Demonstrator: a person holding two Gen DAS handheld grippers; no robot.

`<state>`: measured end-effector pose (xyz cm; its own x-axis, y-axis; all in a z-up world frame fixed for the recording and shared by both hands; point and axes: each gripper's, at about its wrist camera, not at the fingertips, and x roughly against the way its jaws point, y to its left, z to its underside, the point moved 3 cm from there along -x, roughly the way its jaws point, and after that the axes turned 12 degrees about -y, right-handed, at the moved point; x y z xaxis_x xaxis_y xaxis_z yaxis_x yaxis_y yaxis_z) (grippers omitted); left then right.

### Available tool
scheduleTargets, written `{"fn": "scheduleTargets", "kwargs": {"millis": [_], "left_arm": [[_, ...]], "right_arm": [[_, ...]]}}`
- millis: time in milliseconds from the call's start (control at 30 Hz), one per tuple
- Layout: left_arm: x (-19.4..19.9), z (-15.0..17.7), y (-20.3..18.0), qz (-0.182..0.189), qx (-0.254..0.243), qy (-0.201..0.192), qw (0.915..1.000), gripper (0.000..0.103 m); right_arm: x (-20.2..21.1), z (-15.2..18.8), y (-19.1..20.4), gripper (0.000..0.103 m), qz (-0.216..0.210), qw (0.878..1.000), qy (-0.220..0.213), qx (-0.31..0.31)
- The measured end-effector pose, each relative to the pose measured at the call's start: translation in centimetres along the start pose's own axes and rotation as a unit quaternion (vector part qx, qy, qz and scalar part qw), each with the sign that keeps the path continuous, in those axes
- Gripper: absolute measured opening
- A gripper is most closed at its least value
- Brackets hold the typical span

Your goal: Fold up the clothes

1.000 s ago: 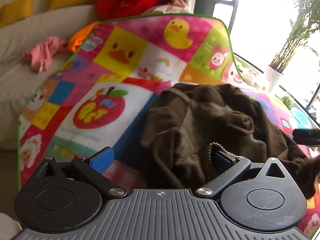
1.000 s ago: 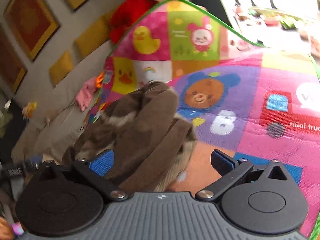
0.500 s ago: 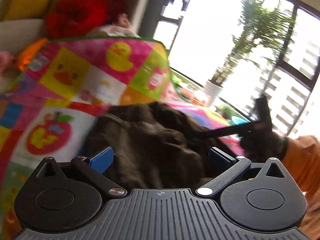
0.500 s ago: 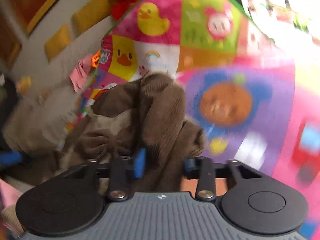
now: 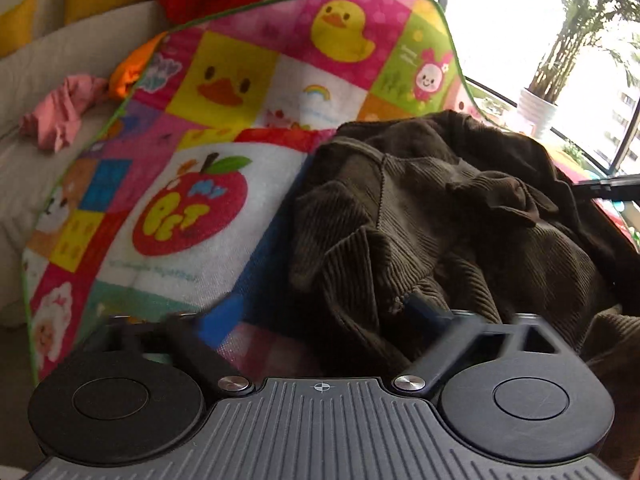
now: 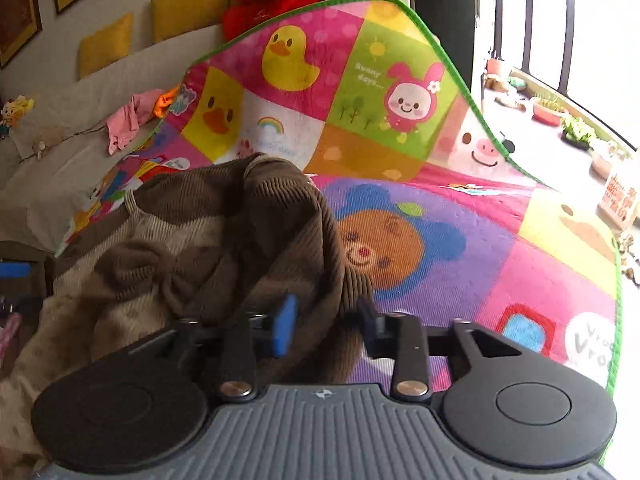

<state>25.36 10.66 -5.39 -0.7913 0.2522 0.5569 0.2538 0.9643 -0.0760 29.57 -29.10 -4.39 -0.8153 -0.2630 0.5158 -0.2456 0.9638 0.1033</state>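
We saw the left gripper (image 5: 316,320) smeared by motion blur, one fingertip buried in the brown corduroy garment (image 5: 440,216). We could not tell how wide it stood. The picture's edge cut off the garment's lower right part.

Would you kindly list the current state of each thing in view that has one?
Left gripper: open, one finger against the corduroy.
Right gripper: shut on a fold of the brown corduroy garment.
Brown corduroy garment: crumpled, unfolded, on the mat.
Play mat: spread out, far edge raised against the sofa.
Pink cloth: crumpled on the sofa.
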Motion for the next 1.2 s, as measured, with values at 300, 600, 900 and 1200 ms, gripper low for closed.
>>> {"fn": "scheduleTargets", "kwargs": {"millis": [300,600,900,1200], "left_arm": [[-1.9,0.6,-2.6,0.028,-0.088,0.038,0.9950,0.051],[-5.9,-3.1,-1.0,-0.082,-0.274,0.002,0.9582,0.018],[-8.3,-6.9,1.6,-0.140,-0.244,-0.035,0.9589,0.056],[1.6,-3.8,-1.7,-0.022,-0.143,-0.067,0.9872,0.094]], "right_arm": [[-2.8,1.6,1.0,0.070,-0.011,0.998,0.040,0.048],[-4.2,-0.5,0.3,0.067,0.088,0.955,-0.006,0.285],[-5.6,-2.9,-7.8,0.052,0.282,0.921,-0.014,0.269],[6.7,2.2,1.9,0.073,0.002,0.988,-0.031,0.149]]}}
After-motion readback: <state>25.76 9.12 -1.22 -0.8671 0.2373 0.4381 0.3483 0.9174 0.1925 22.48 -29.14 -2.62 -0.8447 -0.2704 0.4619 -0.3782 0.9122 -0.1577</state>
